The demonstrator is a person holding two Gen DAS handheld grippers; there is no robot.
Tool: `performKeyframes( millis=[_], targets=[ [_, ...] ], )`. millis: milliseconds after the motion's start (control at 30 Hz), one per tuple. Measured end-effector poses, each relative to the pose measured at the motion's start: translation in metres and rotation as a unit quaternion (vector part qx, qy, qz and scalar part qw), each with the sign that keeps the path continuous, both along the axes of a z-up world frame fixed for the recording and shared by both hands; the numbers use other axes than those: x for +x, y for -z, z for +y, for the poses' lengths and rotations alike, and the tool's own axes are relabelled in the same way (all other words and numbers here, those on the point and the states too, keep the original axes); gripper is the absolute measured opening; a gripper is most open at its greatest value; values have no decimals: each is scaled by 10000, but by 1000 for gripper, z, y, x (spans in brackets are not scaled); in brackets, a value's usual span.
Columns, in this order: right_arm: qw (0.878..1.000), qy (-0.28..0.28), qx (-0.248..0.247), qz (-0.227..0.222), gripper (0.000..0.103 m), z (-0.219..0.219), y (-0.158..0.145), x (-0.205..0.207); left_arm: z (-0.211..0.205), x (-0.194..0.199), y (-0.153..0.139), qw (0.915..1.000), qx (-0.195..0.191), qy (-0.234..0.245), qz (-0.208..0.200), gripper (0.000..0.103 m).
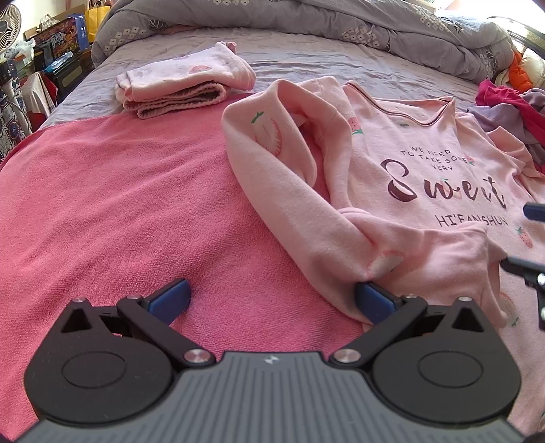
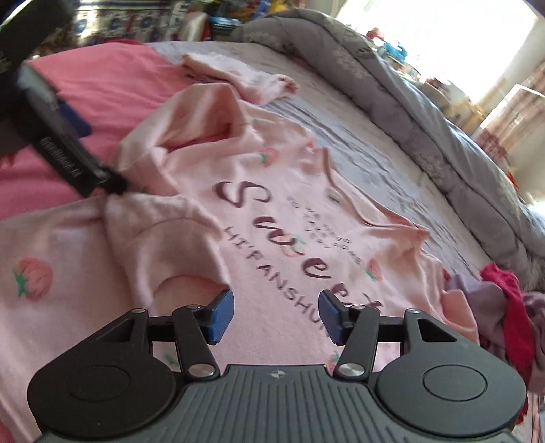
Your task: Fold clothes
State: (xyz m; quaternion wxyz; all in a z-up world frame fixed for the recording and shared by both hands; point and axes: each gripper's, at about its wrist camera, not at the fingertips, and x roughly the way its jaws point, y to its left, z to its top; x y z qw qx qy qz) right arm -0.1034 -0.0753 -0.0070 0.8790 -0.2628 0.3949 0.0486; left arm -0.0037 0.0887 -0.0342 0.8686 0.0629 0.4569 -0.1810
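My right gripper [image 2: 276,315] hangs half open and empty over the pink shirt [image 2: 272,218], just below its "Sweet" print. My left gripper [image 1: 272,301], wide open, holds nothing. The folded-in sleeve [image 1: 306,191], running collar to hem, lies nearer my left.

Home bedroom. A bed [image 1: 340,58] with a grey sheet and a rumpled grey floral quilt [image 1: 306,20] filled the view; a fan [image 1: 8,25] and stacked boxes [image 1: 61,30] stood beside it, and a bright window [image 2: 442,37] lit the far side.
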Motion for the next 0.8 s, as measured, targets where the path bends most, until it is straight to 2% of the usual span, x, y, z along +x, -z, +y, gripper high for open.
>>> performKeyframes(
  millis=[133,233,300,467,533,633,700,800],
  targets=[
    [9980,-581,-256,-42,55,14,5,-16,0,0,0,10000,1,-4,-5,103],
    [9899,-1145,-787,-288,55,34,12,-27,0,0,1,10000,1,-6,-8,103],
    [9841,-1462,-931,-396,56,43,16,-28,-1,0,1,10000,1,-5,-9,103],
    [9733,-2016,-945,-557,56,61,20,-23,-1,-1,1,10000,4,-7,-13,103],
    [9781,-1839,-706,-673,56,58,14,-17,0,-1,1,10000,-2,-7,-17,103],
    [9870,-1238,-326,-976,57,47,-1,-7,0,-1,1,10000,-11,-4,-32,103],
    [9907,-856,-255,-1024,62,39,-6,3,1,-1,1,10000,-16,-3,-39,103],
    [9951,-320,-164,-921,62,25,-9,15,1,-1,1,10000,-22,-1,-40,103]
  ],
)
